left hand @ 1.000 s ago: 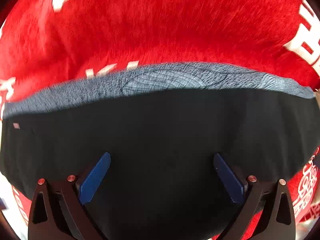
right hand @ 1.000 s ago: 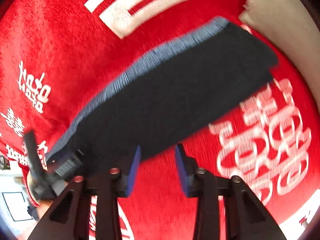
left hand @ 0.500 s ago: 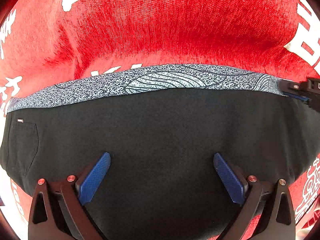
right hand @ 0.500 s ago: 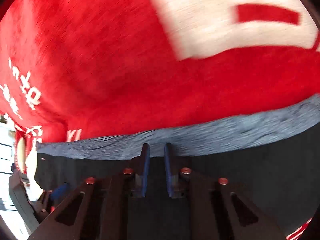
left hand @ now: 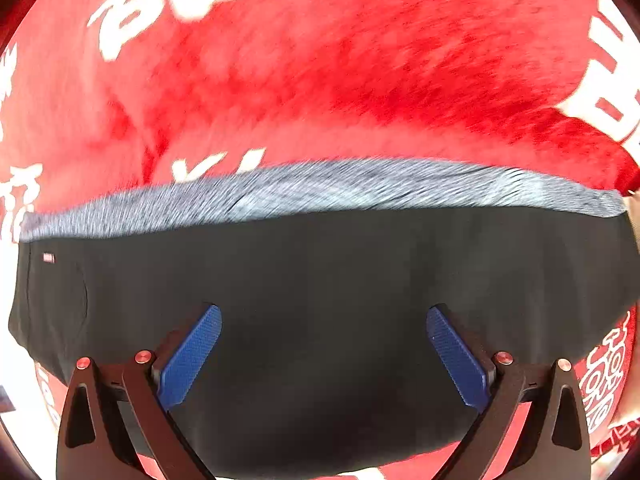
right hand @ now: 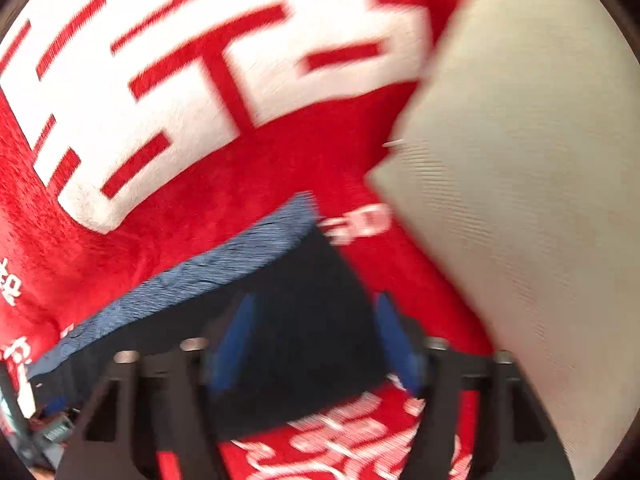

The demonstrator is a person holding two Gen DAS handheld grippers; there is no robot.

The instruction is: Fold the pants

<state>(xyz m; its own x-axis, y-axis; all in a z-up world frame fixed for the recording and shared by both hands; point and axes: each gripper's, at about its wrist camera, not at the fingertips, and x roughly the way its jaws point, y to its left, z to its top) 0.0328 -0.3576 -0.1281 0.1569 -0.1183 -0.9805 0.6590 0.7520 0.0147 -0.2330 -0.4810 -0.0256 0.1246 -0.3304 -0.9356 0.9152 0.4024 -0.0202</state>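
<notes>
Red blanket (left hand: 320, 80) under flat black pants (left hand: 320, 280), grey patterned waistband; left gripper (left hand: 324, 360) and right gripper (right hand: 312, 340) fingers spread, empty.

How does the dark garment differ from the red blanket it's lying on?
The pants are plain black with a speckled grey band; the blanket is bright red with big white characters. The pants look smooth; the blanket looks fuzzy. The pants are small and folded; the blanket spreads beyond view. Both are fabric.

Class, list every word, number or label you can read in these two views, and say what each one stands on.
"KI", partly hidden: red blanket, white letters just above the pants.
"GD", doubtful, blurred: same blanket, right wrist view.
Large white characters on the blanket: blurred, unreadable.
Small tag on the pants: too small.
</notes>
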